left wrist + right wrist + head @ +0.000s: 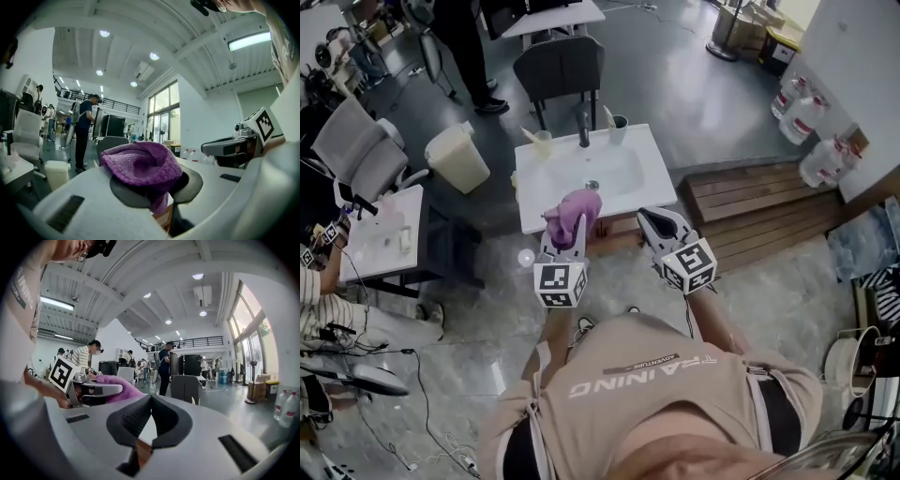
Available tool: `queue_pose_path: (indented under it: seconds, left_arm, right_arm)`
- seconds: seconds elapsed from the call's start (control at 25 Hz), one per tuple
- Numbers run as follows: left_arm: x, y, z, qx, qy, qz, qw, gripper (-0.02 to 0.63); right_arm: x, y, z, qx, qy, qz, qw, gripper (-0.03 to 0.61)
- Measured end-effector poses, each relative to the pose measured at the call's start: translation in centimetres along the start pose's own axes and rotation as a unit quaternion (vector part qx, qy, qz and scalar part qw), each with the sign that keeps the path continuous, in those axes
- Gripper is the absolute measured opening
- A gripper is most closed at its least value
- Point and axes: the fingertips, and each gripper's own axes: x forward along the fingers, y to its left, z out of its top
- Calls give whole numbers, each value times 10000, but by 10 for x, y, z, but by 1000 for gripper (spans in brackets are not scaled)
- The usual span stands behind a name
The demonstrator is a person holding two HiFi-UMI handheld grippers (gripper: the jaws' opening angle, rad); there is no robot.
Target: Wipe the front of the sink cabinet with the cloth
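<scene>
**Trainee:** What is the state of the left gripper (565, 234)?

**Instructor:** Its jaws are clamped on the purple cloth (574, 212). In the left gripper view, the cloth is bunched over the pads and one fold hangs below them. The person holds it at the front edge of the sink (652, 173), above the cabinet.

**Trainee:** And the right gripper (661, 230)?

**Instructor:** Its jaws are together with nothing between them. The right gripper view shows the pads (131, 420) meeting at the tips. It hovers just beside the left gripper, at the same edge.

**Trainee:** Has wiping begun?

**Instructor:** Judging by position, no. The cloth is in the gripper, and that is the only step done. The cabinet front (617, 228) shows only as a brown strip under the sink rim, between the two grippers. The cloth does not touch it. No view shows the panel's condition.

**Trainee:** What is left to do?

**Instructor:** Probably the whole wipe. The cloth has to be lowered below the rim and pressed against the panel. The person then has to pass it across the full front.
</scene>
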Motion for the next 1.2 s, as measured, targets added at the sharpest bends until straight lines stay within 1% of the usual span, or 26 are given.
queue_pose_path:
  seconds: [0.12, 0.4, 0.72, 0.88, 1.04, 1.2]
  left_arm:
    - [2, 5, 0, -26, -3, 67, 10000, 49]
    - [-6, 5, 3, -81, -7, 184, 9998, 49]
    - [-8, -3, 6, -22, -50, 136, 9999, 49]
    - [-11, 1, 4, -197, -49, 61, 9998, 49]
    - [-14, 5, -1, -186, 24, 90, 9998, 49]
    - [-12, 7, 2, -204, 27, 86, 9998, 49]
  right_arm:
    - [3, 2, -1, 30, -8, 50, 10000, 12]
    - [7, 9, 3, -81, -4, 243, 9997, 11]
    - [10, 9, 8, -151, -58, 254, 9995, 12]
    - [13, 8, 7, -157, -29, 241, 9996, 11]
    - [14, 9, -1, -42, 68, 228, 9997, 11]
    - [19, 10, 3, -80, 30, 267, 9996, 12]
